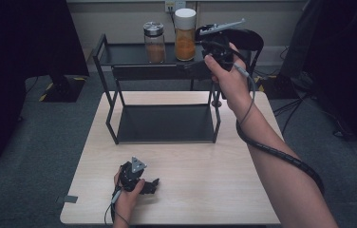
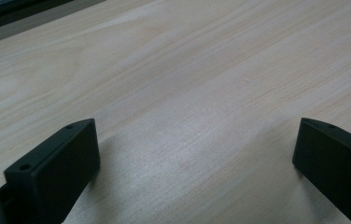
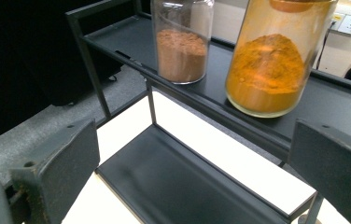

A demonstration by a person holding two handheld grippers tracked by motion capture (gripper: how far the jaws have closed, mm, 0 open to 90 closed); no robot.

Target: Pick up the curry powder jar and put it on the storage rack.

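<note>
A: High view: right hand-held gripper (image 1: 214, 45) is up at the rack's top shelf (image 1: 124, 54), just right of the orange jar (image 1: 184, 35). Jaws apart, empty.

B: Jar axis?

A: Upright, straight ahead of those jaws. Brown jar (image 1: 155, 42) stands beside it, farther left.

B: Left hand-held gripper (image 1: 141, 183)?

A: Low on the desk (image 1: 205, 190), well apart, jaws spread, probably resting.

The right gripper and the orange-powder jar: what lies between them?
Nothing: the right gripper view shows open air between right gripper and orange-powder jar.
</note>
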